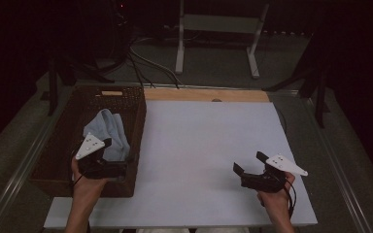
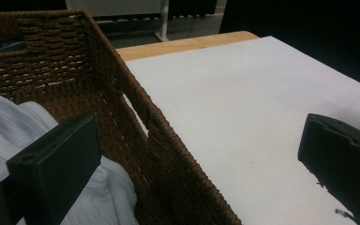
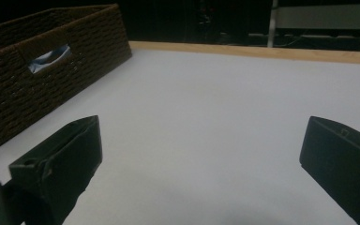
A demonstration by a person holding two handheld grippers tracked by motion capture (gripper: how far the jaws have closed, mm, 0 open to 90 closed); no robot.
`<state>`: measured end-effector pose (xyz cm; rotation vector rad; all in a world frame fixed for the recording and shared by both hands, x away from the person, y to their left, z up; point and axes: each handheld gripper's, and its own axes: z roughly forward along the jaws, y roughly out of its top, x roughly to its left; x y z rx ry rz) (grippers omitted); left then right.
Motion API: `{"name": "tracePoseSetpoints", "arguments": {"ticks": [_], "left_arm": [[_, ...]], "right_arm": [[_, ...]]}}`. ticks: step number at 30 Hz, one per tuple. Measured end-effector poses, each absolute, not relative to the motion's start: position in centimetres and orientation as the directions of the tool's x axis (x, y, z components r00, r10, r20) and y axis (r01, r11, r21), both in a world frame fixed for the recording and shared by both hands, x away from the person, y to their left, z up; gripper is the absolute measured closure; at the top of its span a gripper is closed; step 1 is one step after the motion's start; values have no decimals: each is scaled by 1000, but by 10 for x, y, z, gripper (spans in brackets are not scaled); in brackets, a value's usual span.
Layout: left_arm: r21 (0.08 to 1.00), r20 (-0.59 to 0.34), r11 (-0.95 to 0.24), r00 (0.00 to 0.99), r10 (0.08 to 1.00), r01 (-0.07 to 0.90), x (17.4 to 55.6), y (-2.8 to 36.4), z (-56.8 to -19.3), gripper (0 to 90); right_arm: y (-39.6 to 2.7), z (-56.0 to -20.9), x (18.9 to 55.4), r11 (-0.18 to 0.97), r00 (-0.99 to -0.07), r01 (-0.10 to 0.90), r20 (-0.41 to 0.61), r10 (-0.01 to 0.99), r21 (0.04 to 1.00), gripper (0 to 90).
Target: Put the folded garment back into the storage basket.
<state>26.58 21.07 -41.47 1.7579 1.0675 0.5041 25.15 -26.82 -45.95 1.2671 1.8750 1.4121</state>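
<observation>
My left claw (image 1: 119, 156) gapes wide astride the wicker basket's (image 1: 138, 121) right wall, holding nothing. The pale blue cloth (image 1: 108, 128) lies inside, its folds half hidden, perhaps crumpled. My right claw (image 1: 249, 163) stands wide open and empty, low over the bare white desk (image 1: 199, 141).

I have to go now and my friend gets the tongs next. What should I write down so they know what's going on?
Left tongs: open, one jaw inside the wicker basket above the cloth, the other outside over the white table, straddling the basket's wall. Nothing is gripped.
Right tongs: open wide and empty, low over the table, well away from the basket.
Things: the light blue cloth lies crumpled inside the basket.
Done: cloth is in the basket, let go.
Left: probably just lift the left tongs clear of the wall without snagging the cloth.
</observation>
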Motion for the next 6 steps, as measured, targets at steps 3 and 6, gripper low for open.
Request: {"name": "tracePoseSetpoints", "arguments": {"ticks": [3,6], "left_arm": [[894,-136,-124,524,841,431,266,211,-415,13],[895,-134,-125,525,840,428,265,211,-415,13]], "right_arm": [[-270,-458,251,31,-457,380,159,875,924,0],[-271,-458,251,32,-457,377,156,876,926,0]]}}
